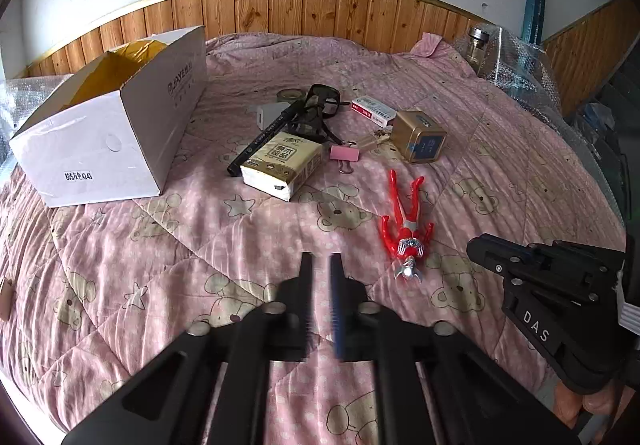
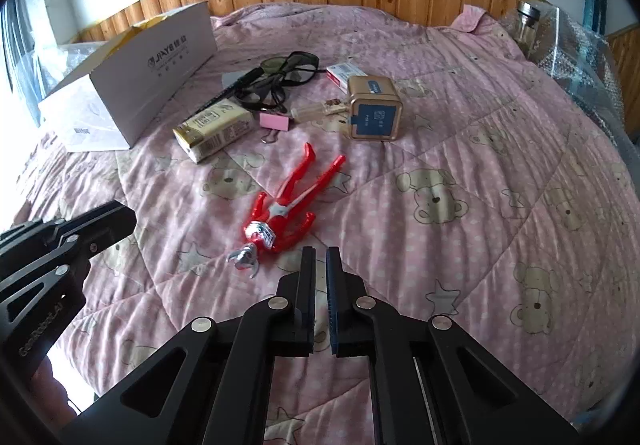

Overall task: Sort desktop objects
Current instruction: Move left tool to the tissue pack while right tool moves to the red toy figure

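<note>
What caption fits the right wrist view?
Right gripper, fingers nearly closed and empty, hovers near a red toy figure on the pink quilt.

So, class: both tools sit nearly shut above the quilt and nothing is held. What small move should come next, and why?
Probably open the right tool and ease it forward-left onto the red toy figure. The figure lies alone, nearest that tool, clear of the cluttered pile by the open white box, so it looks the easiest first pick.

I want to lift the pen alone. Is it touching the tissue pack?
Touching. In the left wrist view the pen lies with its lower end against the tissue pack's top edge, no gap showing.
</note>
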